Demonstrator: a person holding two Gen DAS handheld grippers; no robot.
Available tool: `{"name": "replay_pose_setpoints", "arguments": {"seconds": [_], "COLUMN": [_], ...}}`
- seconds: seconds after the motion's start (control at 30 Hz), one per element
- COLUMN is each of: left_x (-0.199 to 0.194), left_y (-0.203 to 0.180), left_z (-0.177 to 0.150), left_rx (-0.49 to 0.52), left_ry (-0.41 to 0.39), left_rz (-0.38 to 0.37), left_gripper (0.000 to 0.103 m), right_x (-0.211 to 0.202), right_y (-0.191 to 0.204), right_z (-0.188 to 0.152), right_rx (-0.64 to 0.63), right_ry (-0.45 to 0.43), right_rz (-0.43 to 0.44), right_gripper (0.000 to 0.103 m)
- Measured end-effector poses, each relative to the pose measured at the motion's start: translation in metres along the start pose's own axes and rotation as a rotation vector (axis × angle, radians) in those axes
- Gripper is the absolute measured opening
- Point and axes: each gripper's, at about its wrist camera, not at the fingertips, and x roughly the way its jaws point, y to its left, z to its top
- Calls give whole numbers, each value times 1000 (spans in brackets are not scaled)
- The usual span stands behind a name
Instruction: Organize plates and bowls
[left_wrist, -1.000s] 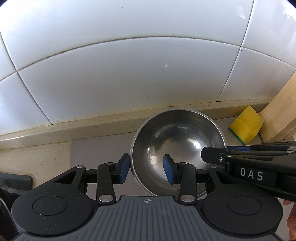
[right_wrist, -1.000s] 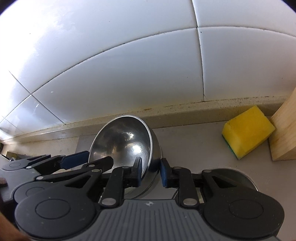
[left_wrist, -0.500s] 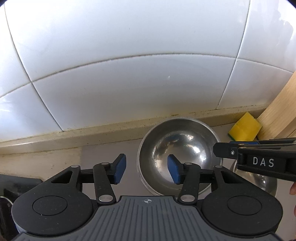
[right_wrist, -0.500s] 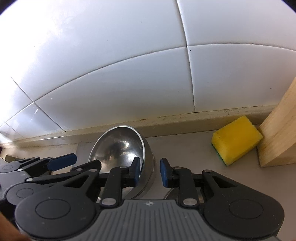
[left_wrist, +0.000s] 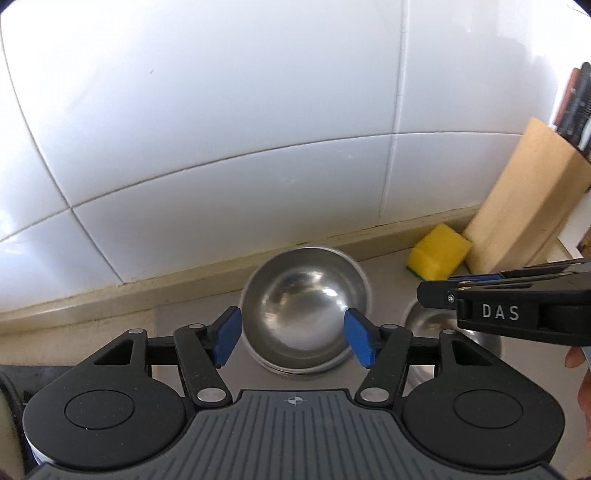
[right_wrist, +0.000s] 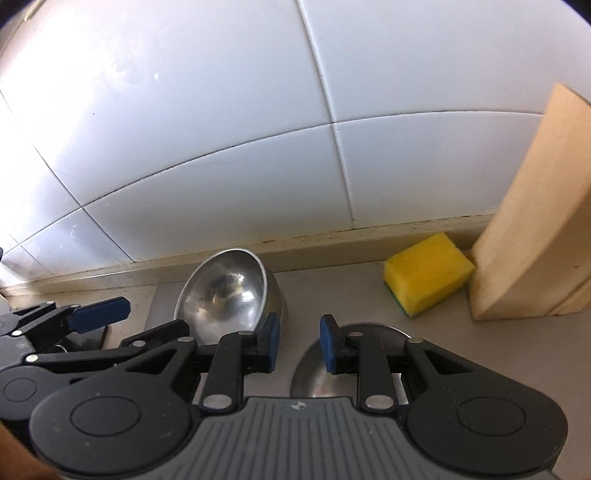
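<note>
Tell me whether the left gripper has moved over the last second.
Yes. The left gripper has backed off the steel bowl and opened wide; the bowl sits beyond its fingertips near the yellow sponge, no longer gripped.

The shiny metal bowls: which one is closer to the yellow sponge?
The lower steel bowl, half hidden under the right hand-held gripper, sits nearer the yellow sponge. The other steel bowl sits farther left, toward the wall.
</note>
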Motion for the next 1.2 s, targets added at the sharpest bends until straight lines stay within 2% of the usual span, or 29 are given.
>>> {"name": "replay_pose_setpoints", "arguments": {"seconds": [0.3,0.5,0.67,0.77,0.83,0.93,1.1,1.2], "left_x": [-37,-73,-99,-87,-68,-39,2,19], "left_y": [-31,-51,-64,-74,-80,-83,-81,-80], "left_z": [2,13,20,13,7,-3,-17,-26], "left_rx": [45,49,20,7,-6,-39,-110,-119], "left_ry": [-32,-75,-117,-94,-46,36,132,178], "left_rz": [-13,-66,-117,-136,-143,-146,-128,-114], "left_gripper": [66,70,78,78,78,76,74,72], "right_x": [-35,-66,-100,-107,-100,-82,-48,-27], "right_y": [-17,-26,-38,-46,-53,-67,-85,-91], "right_z": [-12,-11,-10,-13,-16,-23,-30,-30], "right_rx": [7,8,4,-6,3,33,60,80], "right_ry": [-40,-95,-153,-163,-143,-85,-13,22], "right_rz": [7,15,19,-4,-24,-34,-54,-44], "right_gripper": [3,3,9,11,12,12,12,12]}}
